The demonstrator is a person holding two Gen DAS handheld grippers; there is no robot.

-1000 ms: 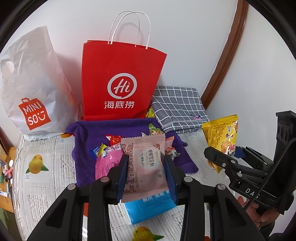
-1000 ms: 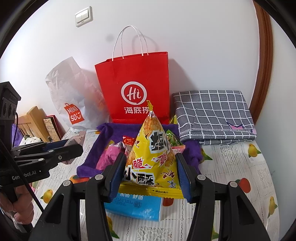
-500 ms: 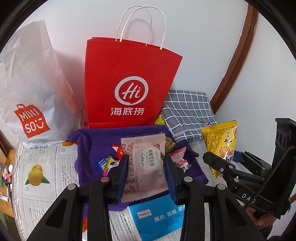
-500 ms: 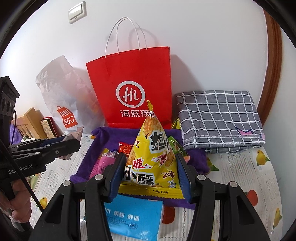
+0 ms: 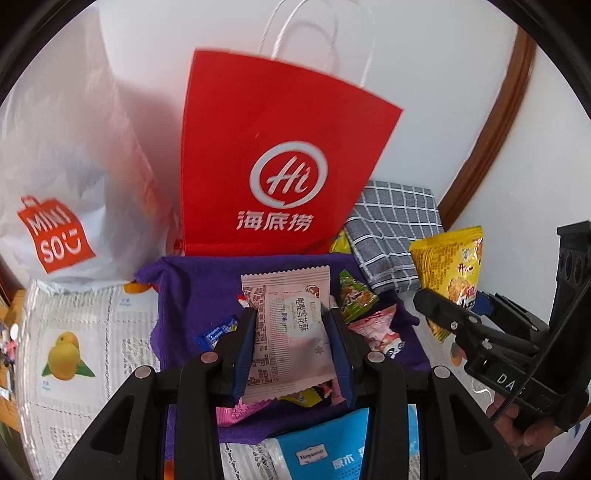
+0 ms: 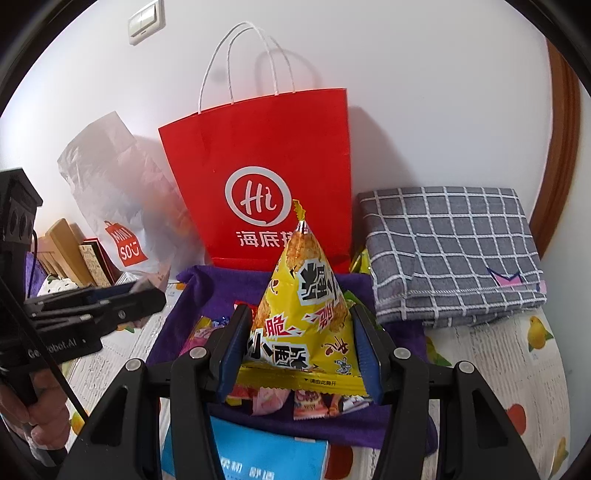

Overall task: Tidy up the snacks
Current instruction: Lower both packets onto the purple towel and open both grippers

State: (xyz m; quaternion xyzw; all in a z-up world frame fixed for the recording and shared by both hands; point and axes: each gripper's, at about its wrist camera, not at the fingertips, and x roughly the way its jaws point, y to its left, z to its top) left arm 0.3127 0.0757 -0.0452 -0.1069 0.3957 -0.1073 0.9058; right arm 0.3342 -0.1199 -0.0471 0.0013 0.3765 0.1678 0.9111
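Your left gripper point(image 5: 291, 354) is clamped on a flat pink snack packet point(image 5: 290, 332), its blue pads pressed against both long edges, the packet standing upright above the purple cloth point(image 5: 192, 302). Your right gripper point(image 6: 301, 354) is clamped on a yellow pyramid-shaped snack bag point(image 6: 304, 314), pads against its lower sides, the bag's point upward and its sealed bottom edge hanging below the pads. Purple cloth: spread on the fruit-print tablecloth point(image 5: 74, 325), bearing a loose heap of small snacks, among them a green packet point(image 5: 354, 299), a pink panda-print packet point(image 5: 380, 328) and a small blue wrapper point(image 5: 216, 334). Red paper bag point(image 6: 266, 177): upright against the white wall directly behind the cloth, white cord handles raised, white logo facing you. White plastic shopping bag point(image 5: 62, 192): just left of the red bag, touching it in the left wrist view. Folded grey checked cloth point(image 6: 450, 254): right of the red bag, on the table by the wall. Blue tissue pack point(image 6: 258, 458): at the near edge of the purple cloth, under both grippers. Each gripper shows in the other's view at the frame edge, with your hand point(image 6: 40, 402) on its handle. Light switch point(image 6: 146, 22): on the wall, upper left in the right wrist view.
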